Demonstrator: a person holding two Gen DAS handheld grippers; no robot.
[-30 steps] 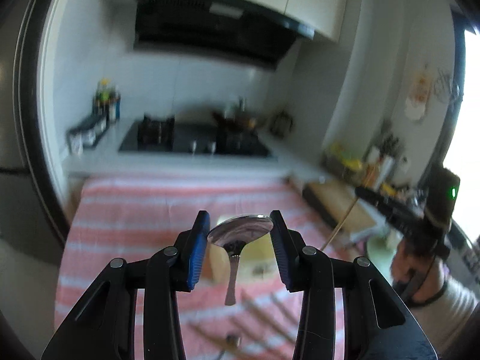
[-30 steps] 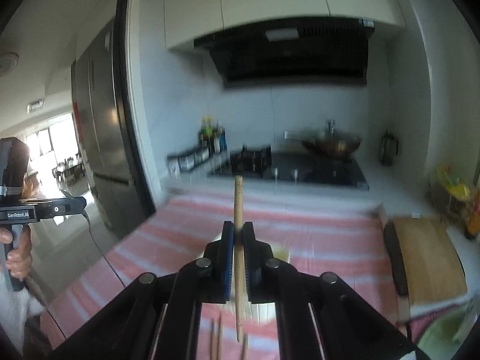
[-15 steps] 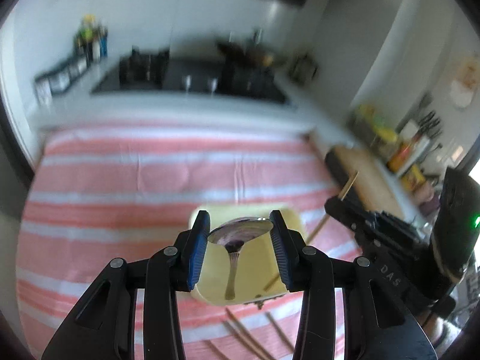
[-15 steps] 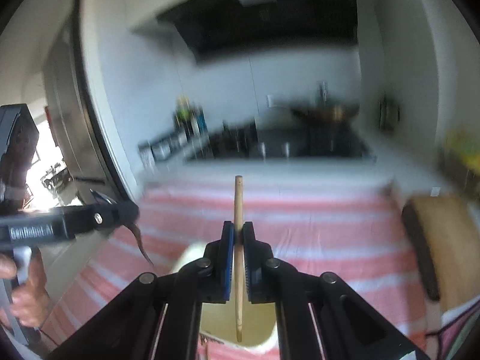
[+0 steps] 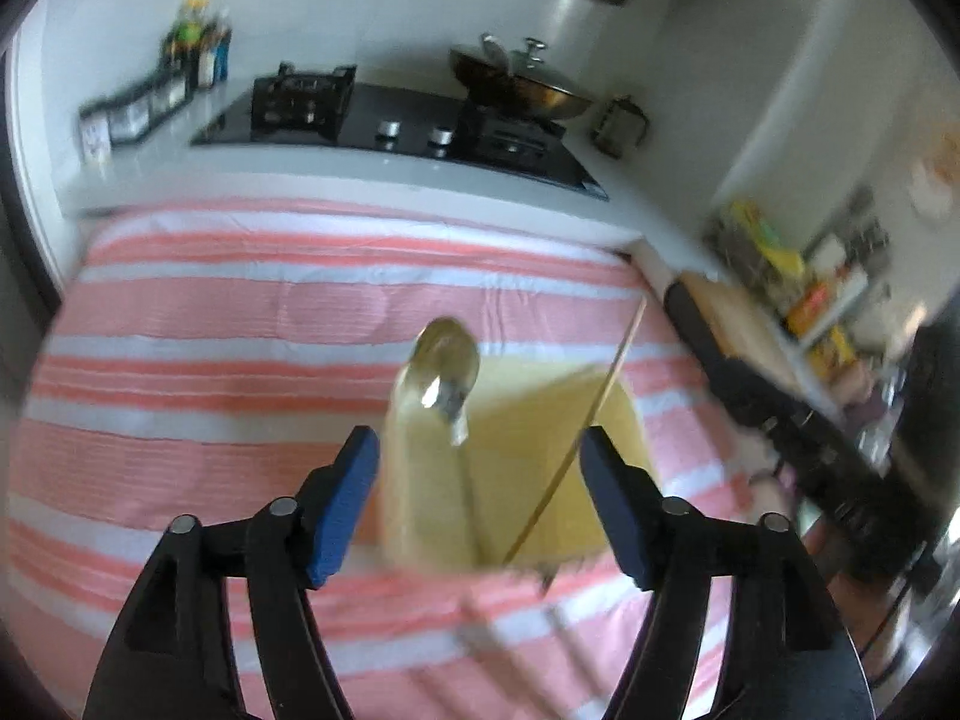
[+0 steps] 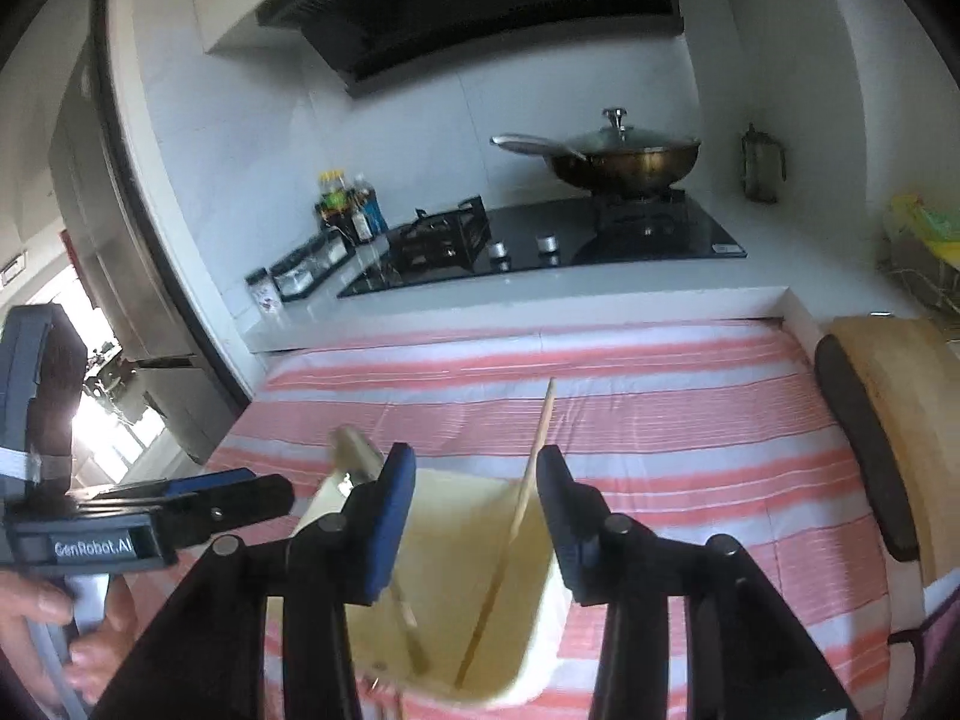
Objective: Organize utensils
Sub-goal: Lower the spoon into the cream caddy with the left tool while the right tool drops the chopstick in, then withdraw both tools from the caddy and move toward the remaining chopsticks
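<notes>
A cream-yellow container [image 5: 540, 456] stands on the striped cloth, right below both grippers. My left gripper [image 5: 480, 504] is opening, with its blue pads wide apart above the container. The metal spoon [image 5: 447, 372] stands free in it, bowl up, touching neither pad. My right gripper [image 6: 477, 525] is also opening over the container [image 6: 534, 636]. The wooden chopstick [image 6: 531, 468] leans inside, close to the right pad but free of it. The spoon's blurred bowl [image 6: 354, 450] shows behind the left pad. The chopstick [image 5: 591, 414] slants across the left wrist view too.
A pink and white striped cloth [image 5: 210, 360] covers the table. Blurred loose chopsticks [image 5: 510, 648] lie in front of the container. A wooden cutting board [image 6: 882, 420] lies at the right. Behind are the stove [image 6: 540, 246], a lidded wok [image 6: 624, 162] and bottles [image 6: 348, 204]. A person's hand [image 6: 36, 630] holds the left gripper.
Both grippers came down over the container and their jaws opened. The spoon and the chopstick were let go and now stand in the container.
</notes>
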